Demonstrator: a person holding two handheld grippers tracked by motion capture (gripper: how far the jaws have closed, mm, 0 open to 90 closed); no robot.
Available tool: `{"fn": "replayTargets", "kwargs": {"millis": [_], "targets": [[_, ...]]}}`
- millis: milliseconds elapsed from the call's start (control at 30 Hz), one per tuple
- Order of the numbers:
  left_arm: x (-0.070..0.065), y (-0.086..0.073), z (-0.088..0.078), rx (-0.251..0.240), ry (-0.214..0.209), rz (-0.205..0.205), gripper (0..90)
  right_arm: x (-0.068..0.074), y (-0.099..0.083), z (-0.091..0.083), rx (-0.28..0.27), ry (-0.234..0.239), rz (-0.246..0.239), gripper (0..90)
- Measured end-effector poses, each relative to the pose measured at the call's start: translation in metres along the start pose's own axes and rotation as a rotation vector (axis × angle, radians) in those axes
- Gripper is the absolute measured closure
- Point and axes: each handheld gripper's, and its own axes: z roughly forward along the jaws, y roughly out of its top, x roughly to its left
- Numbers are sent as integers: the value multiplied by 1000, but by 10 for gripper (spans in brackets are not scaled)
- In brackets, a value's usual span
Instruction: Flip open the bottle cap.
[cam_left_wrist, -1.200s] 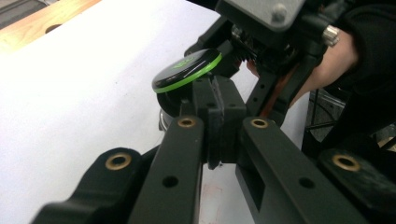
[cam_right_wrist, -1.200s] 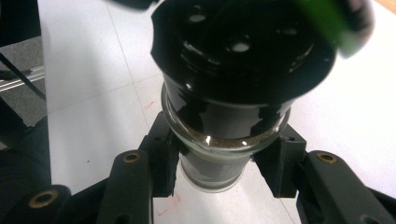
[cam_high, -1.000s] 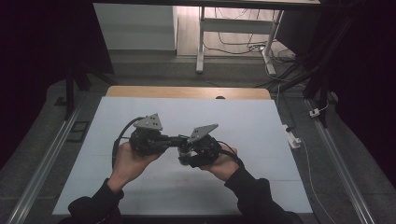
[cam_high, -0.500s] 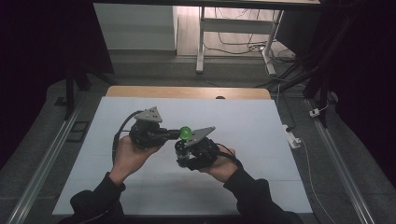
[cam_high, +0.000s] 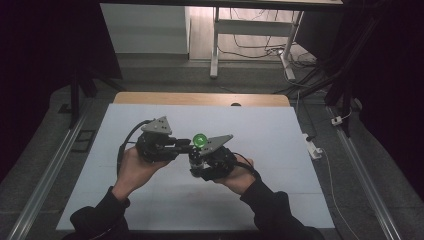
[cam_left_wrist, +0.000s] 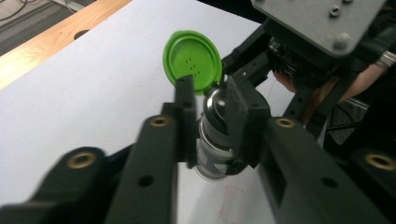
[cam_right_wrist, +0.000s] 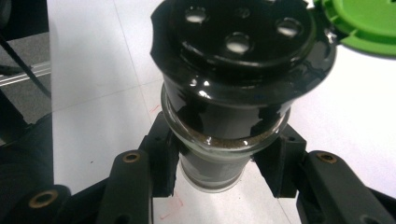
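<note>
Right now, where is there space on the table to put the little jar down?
Lots of space. The white tabletop is bare between the grippers and the wooden strip at the back, and out to both side edges. It is crowded only in the middle, where the left gripper and right gripper meet around the jar with its green lid flipped open.

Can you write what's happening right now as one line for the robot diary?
right gripper: shut on shaker jar | left gripper: jaws just opening beside jar top | green lid: flipped open | table: white
</note>
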Motion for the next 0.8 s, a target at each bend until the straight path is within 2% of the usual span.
{"fn": "replayTargets", "kwargs": {"millis": [300, 400, 500, 667, 800], "targets": [[-4, -7, -9, -18, 13, -6, 428, -1, 0, -3, -10, -8, 14, 531], [-5, -13, -13, -30, 6, -18, 325, -2, 0, -4, -14, -9, 21, 532], [-8, -22, -18, -37, 22, -27, 212, -3, 0, -5, -18, -12, 21, 532], [-11, -32, -25, -43, 33, -39, 119, -4, 0, -6, -23, -14, 22, 531], [-14, -47, -33, -50, 29, -62, 70, -4, 0, -7, -27, -18, 28, 531]]}}
